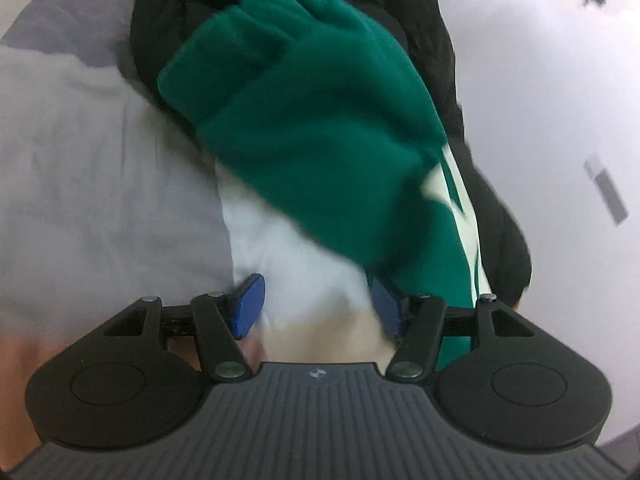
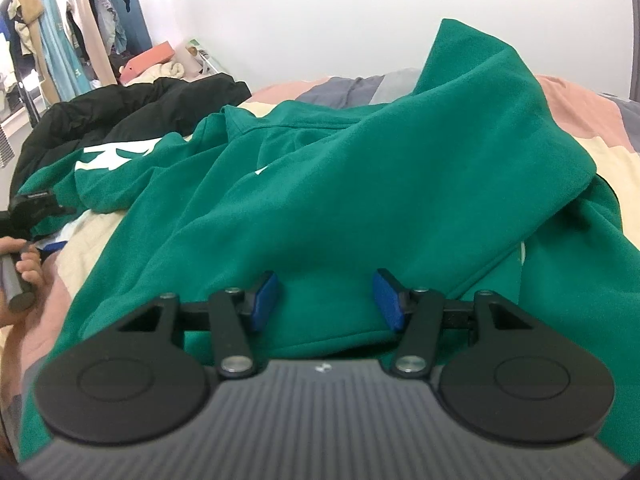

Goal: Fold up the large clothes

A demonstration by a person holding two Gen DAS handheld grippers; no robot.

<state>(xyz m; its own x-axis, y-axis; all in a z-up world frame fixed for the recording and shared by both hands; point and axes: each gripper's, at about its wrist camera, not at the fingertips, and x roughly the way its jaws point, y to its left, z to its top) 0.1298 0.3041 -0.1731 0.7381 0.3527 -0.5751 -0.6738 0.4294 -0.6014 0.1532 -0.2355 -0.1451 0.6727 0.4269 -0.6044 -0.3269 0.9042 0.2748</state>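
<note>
A large green sweatshirt (image 2: 360, 200) with white print lies rumpled on the bed, one part folded over and raised at the back right. Its sleeve with ribbed cuff (image 1: 304, 120) fills the left wrist view, blurred. My left gripper (image 1: 318, 308) is open, its blue pads (image 1: 250, 306) apart just below the sleeve, with nothing between them. My right gripper (image 2: 326, 300) is open, low over the sweatshirt's near edge, holding nothing. The left gripper and the hand holding it also show at the left edge of the right wrist view (image 2: 32, 216).
A black jacket (image 2: 120, 108) lies bunched behind the sweatshirt; it also shows in the left wrist view (image 1: 492, 208). The bed cover (image 2: 612, 160) has cream, pink and grey patches. Clothes hang on a rack (image 2: 60, 28) at far left. A white wall (image 2: 320, 12) stands behind.
</note>
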